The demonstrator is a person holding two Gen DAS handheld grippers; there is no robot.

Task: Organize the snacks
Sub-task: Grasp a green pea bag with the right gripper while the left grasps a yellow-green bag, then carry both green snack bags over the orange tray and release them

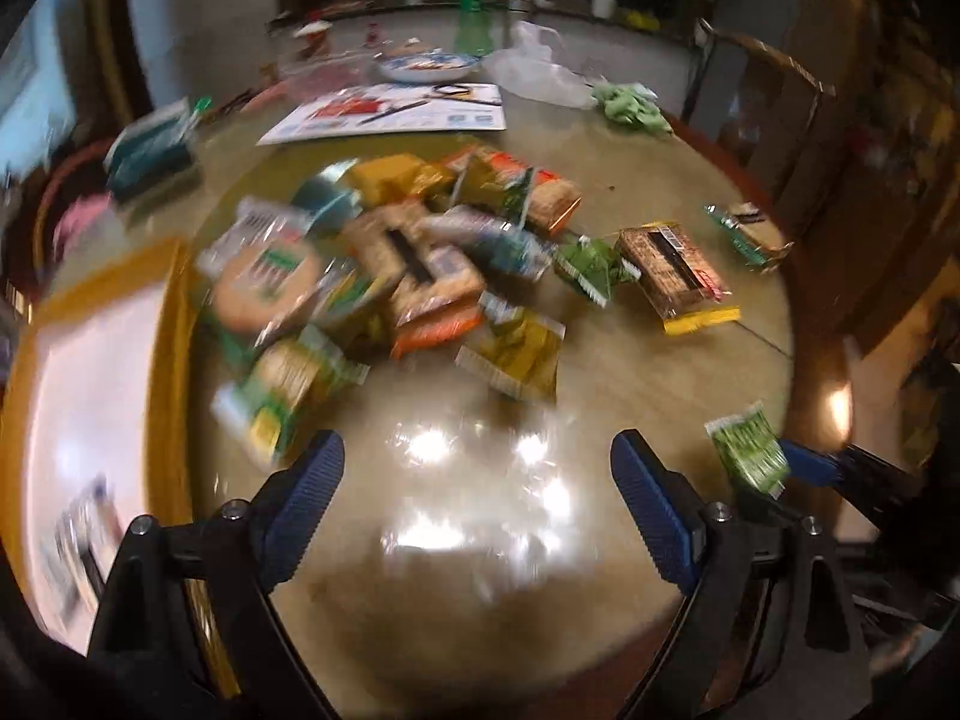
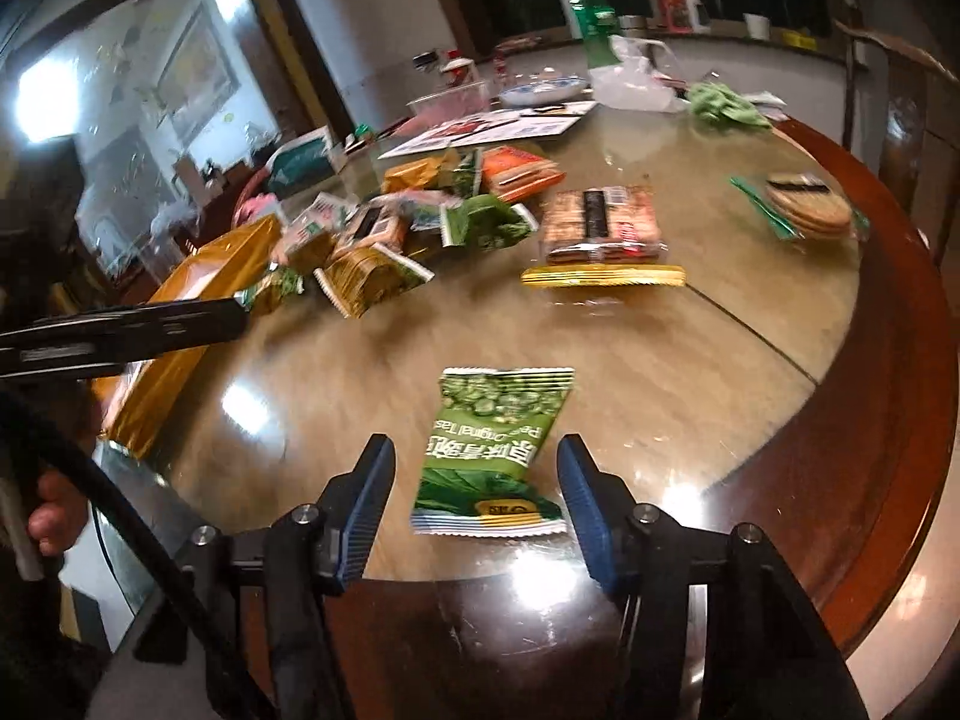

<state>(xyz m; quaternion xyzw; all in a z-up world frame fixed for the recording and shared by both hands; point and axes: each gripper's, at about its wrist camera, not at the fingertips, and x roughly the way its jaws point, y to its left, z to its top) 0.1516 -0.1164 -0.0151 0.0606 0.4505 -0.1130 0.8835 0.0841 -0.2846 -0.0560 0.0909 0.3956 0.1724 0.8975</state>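
A green pea packet point(image 2: 492, 450) lies flat on the glossy round table point(image 2: 690, 372), between the fingers of my right gripper point(image 2: 477, 480). The jaws stand a little wider than the packet and do not visibly press it. The left wrist view shows the same packet point(image 1: 747, 450) by a blue finger point(image 1: 807, 462) of that gripper. My left gripper point(image 1: 477, 462) is open over bare tabletop, nothing between its fingers. A blurred heap of snack packs point(image 1: 372, 276) lies beyond it. A gold-rimmed box point(image 1: 96, 360) with a white inside stands at the left.
A brown cracker pack point(image 2: 600, 228) and a pack of round biscuits point(image 2: 804, 210) lie apart on the right. At the back are a printed sheet point(image 1: 396, 111), a plate point(image 1: 426, 63), a green bottle point(image 1: 474, 12), a plastic bag point(image 1: 540, 72) and a green cloth point(image 1: 630, 105). The table's wooden rim point(image 2: 870, 420) curves close on the right.
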